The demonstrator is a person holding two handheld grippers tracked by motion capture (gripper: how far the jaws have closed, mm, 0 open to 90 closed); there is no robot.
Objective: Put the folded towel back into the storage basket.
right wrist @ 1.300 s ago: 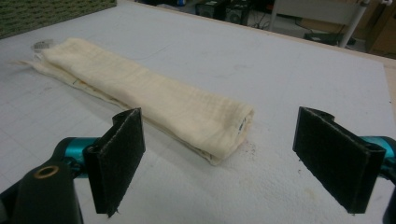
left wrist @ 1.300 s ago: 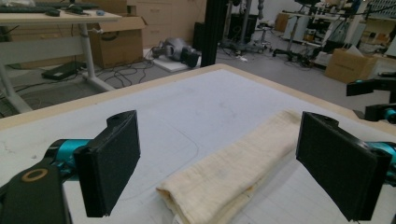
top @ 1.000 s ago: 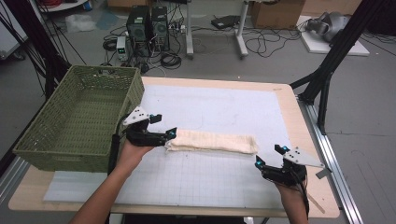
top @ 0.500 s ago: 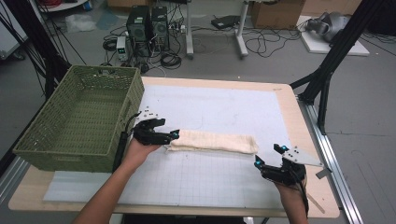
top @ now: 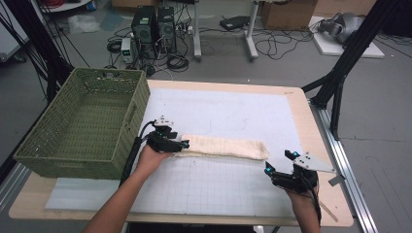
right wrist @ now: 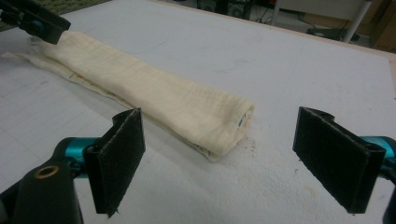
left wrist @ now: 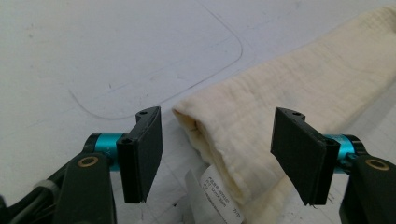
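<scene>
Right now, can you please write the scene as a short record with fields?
cloth: folded cream cloth lying as a long strip on the white mat
left claw: open, jaws at either side of the cloth's end, not closed on it
right claw: open, short of the cloth's other end, apart from it
basket: green woven basket at the table's left edge

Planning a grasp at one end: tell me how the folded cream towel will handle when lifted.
The folded cream towel looks soft and layered, so it will probably sag and may unfold. It seems light for its length. The left tongs are open around its end; the woven cloth should grip well.
</scene>
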